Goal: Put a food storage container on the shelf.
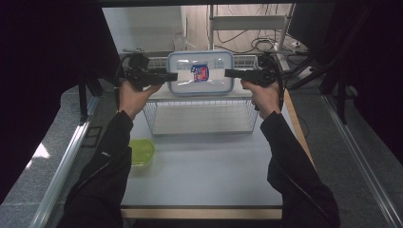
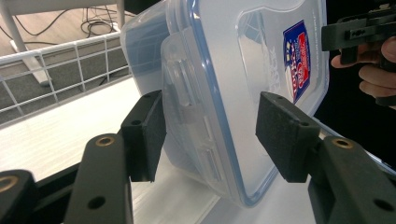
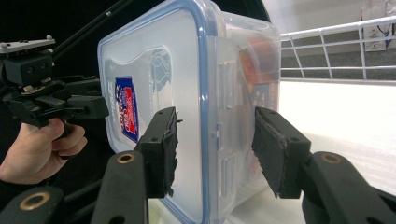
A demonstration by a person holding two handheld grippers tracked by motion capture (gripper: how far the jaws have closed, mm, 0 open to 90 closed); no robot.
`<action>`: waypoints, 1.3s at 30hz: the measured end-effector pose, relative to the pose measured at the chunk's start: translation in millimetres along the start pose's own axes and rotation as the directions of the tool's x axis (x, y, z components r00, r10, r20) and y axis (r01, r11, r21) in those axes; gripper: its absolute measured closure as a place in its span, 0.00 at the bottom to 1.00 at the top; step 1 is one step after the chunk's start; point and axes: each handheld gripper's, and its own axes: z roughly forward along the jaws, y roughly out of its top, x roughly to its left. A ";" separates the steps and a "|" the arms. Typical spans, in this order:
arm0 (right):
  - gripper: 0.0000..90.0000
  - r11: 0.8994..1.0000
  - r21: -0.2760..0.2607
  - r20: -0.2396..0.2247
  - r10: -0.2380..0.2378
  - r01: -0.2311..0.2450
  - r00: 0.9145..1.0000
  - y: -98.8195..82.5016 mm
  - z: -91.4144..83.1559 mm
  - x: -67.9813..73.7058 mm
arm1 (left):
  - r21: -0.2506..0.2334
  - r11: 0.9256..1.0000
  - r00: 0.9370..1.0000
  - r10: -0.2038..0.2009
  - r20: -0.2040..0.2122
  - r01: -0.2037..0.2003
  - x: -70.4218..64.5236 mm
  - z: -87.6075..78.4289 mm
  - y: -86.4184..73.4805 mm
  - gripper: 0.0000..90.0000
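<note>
Lab/test bench: black curtains (image 1: 43, 71), floor cables (image 1: 259, 45), metal rails (image 1: 62, 171).

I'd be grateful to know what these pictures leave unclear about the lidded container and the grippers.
- Contents of the container: right gripper view, an orange shape blurred by its frosted wall.
- Label text: high view, too small.
- Left gripper and right gripper pad contact: gaps show, touching uncertain.
</note>
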 end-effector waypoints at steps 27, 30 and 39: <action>0.83 0.967 -0.017 0.129 -0.251 0.255 0.959 -16.6 -16.4 20.8 | 0.002 0.999 0.998 0.054 -0.040 -0.054 -13.5 3.1 -22.6 0.64; 0.92 0.957 0.044 0.120 -0.289 0.285 0.950 -29.0 -7.7 23.1 | 0.020 0.999 0.998 0.049 -0.049 -0.048 -13.9 11.6 -26.8 0.77; 0.99 0.963 0.081 0.137 -0.266 0.257 0.954 -28.3 9.8 9.4 | 0.017 1.000 0.999 0.026 -0.046 -0.026 -13.3 25.7 -27.3 0.89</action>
